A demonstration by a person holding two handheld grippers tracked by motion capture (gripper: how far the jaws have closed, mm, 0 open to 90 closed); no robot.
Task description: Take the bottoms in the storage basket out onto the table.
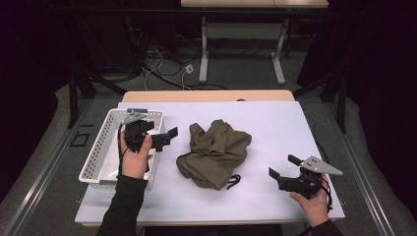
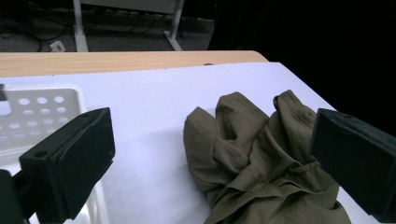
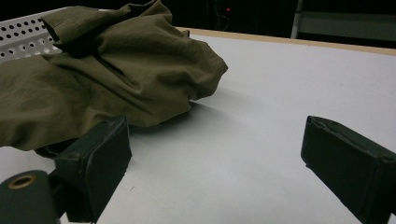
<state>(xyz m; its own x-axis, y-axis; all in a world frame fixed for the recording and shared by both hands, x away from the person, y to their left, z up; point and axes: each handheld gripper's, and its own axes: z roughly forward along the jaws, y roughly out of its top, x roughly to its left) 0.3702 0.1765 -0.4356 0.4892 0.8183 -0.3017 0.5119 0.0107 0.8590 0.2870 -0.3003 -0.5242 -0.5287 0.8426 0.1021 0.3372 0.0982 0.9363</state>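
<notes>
Olive-green garment [image 1: 214, 152] crumpled in a loose heap near the middle of the white table surface [image 1: 275, 128], a black drawstring loop [image 1: 233, 181] trailing out at its 5 o'clock edge. White perforated basket [image 1: 101, 147] at 9 o'clock from the heap, near it but apart, seemingly empty inside. Left gripper [image 1: 164, 137] held above the basket's near right corner, pointed toward 3 o'clock at the cloth, jaws spread wide and holding nothing. Seen along that gripper's own view, left gripper [image 2: 210, 158] framing the garment [image 2: 261, 163] between its black pads, the cloth lying beyond them and untouched, basket wall [image 2: 42, 109] off at 9 o'clock. Right gripper [image 1: 284, 166] low over the table at 4 o'clock from the heap, well apart from it, aimed toward 10 o'clock, grey three-cornered plate [image 1: 322, 165] on top. In its own view, right gripper [image 3: 215, 154] with jaws likewise wide apart, bare white surface between them, folds of the garment [image 3: 102, 79] rising at 10 o'clock just past the left pad, a strip of the basket [image 3: 23, 37] behind. Wooden table edge [image 1: 206, 95] at 12 o'clock beyond the white surface.
</notes>
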